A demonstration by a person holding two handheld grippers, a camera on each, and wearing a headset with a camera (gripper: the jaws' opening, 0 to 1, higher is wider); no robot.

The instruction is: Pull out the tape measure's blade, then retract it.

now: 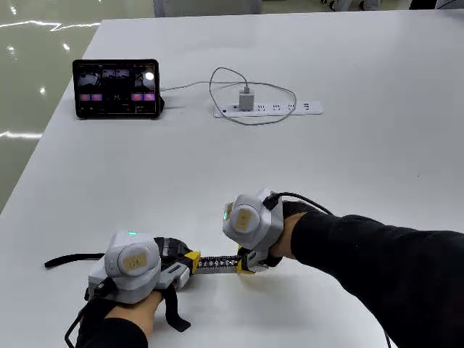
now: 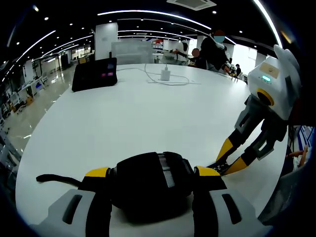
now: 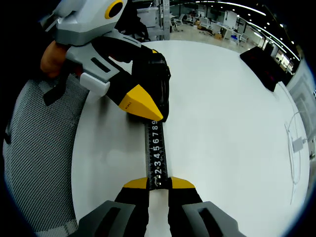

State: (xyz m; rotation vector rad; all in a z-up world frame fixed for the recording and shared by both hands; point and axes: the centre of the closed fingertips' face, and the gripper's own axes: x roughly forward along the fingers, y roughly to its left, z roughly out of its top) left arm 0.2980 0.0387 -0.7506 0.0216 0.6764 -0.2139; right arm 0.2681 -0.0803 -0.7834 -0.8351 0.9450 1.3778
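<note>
In the head view the left hand-held gripper (image 1: 181, 264) clamps the black, rounded tape measure (image 1: 171, 251) on the smooth white bench (image 1: 348, 145). The right hand-held gripper (image 1: 245, 265) sits just beside it, joined to it by a short run of blade (image 1: 215, 263). A limp black strap (image 1: 69, 259) lies off the left one's far side. The left gripper view shows the domed case, black with a grey band, wedged between yellow-tipped jaws, with the right hand-held gripper's jaws meeting ahead and to the right. In the right gripper view the jaws are pinched narrow on the blade's tip, a thin dark strip with pale numerals running straight ahead to the case. I judge the pull-out barely begun. The next move calls for drawing the right hand-held gripper straight away from the left, pinch firm and case steady, lest the slick blade slip.
</note>
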